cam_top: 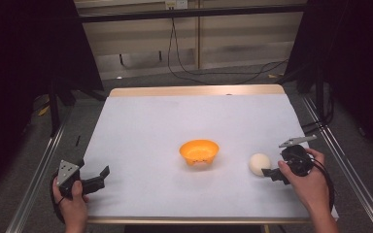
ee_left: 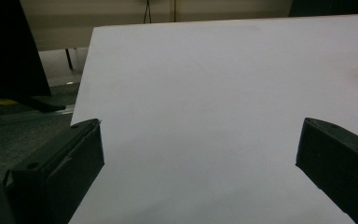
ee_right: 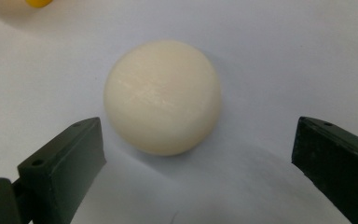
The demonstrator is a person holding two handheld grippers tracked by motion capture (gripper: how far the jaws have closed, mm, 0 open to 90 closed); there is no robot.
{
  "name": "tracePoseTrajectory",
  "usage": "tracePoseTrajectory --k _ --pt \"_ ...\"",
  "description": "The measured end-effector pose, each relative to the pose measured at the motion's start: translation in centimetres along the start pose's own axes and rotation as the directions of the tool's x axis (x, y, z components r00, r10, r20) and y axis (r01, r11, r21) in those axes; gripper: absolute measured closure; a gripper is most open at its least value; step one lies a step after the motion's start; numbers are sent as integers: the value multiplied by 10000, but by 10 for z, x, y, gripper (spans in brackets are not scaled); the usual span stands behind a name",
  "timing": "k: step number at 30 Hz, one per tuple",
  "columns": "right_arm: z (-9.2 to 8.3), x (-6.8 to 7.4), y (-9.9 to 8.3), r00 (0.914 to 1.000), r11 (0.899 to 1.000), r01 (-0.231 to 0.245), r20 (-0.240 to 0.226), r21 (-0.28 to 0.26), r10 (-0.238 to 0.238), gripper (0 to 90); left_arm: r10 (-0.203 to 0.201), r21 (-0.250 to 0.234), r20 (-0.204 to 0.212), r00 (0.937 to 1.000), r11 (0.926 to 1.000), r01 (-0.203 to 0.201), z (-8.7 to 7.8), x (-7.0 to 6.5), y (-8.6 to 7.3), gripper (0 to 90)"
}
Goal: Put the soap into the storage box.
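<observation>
One cream ball [ee_right: 163,95] lies on the white-covered worktop [cam_top: 175,121], just ahead of the right tongs [ee_right: 196,154], which stand released and apart from it. One orange bowl [cam_top: 199,151] sits near its left. The left tongs [ee_left: 200,154] gape empty. No writing is readable.

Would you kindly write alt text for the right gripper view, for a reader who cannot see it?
A cream-white ball rests on the white table cover, just ahead of the right gripper, whose two black jaws stand wide open and apart from it. A bit of an orange bowl peeks in at the top left.
</observation>
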State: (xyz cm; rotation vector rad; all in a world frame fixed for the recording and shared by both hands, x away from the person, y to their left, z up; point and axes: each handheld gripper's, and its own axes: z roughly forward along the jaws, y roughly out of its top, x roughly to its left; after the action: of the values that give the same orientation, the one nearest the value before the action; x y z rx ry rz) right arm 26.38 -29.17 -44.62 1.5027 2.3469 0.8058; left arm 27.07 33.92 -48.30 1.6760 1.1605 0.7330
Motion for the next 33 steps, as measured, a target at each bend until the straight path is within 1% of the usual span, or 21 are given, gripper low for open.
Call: tracePoseTrajectory --k 4,6,8,11,13,14,16,18,19,20,22,23,25,26,29,32,33 --pt "8 4 5 9998 10000 51 -208 43 -50 26 -35 20 40 10000 10000 35 0 0 0 7" --pt "13 6 7 9997 9999 32 -235 134 -29 32 -74 38 85 9999 10000 74 1 0 0 8" --pt "16 7 8 9997 9999 -28 -253 104 31 39 64 102 125 9999 9999 -66 1 1 0 8" --pt "20 10 11 9998 9998 -90 -187 193 94 50 64 111 122 9999 9999 -65 1 1 0 8" --pt "23 11 12 9996 9995 -220 -193 216 224 55 -7 74 141 9999 10000 6 1 1 0 8" --pt "24 11 13 9997 9995 -212 -91 228 214 58 -15 63 102 9999 10000 14 1 1 0 8" --pt "27 12 15 9993 9989 -376 -17 292 376 58 22 58 116 9999 10000 -23 0 1 0 8" --pt "30 13 15 9993 9990 -369 -109 261 372 57 47 53 99 9999 10000 -48 0 0 0 9" --pt "31 14 15 9991 9987 -413 -43 305 414 63 49 62 93 9999 10000 -50 1 0 0 9" --pt "32 14 15 9992 9987 -406 21 292 406 78 0 59 141 9999 10000 0 1 0 0 9" --pt "33 13 15 9988 9983 -473 116 336 470 96 24 61 111 9999 10000 -25 0 0 0 9" --pt "33 13 15 9981 9978 -602 138 285 598 106 11 51 114 9999 10000 -11 0 0 0 9" --pt "32 12 15 9973 9970 -733 -44 260 734 149 10 48 120 9999 10000 -10 0 0 0 9" --pt "32 12 15 9969 9966 -786 -60 248 788 170 9 46 130 9999 10000 -10 0 0 0 9" --pt "33 14 16 9967 9965 -795 -161 258 799 228 0 39 146 9999 10000 0 0 0 0 9" --pt "35 15 17 9975 9967 -702 -58 395 705 234 -40 49 154 9999 10000 39 0 0 0 9" --pt "36 15 17 9971 9963 -752 -63 423 755 235 -36 54 155 9999 10000 35 0 0 0 9"
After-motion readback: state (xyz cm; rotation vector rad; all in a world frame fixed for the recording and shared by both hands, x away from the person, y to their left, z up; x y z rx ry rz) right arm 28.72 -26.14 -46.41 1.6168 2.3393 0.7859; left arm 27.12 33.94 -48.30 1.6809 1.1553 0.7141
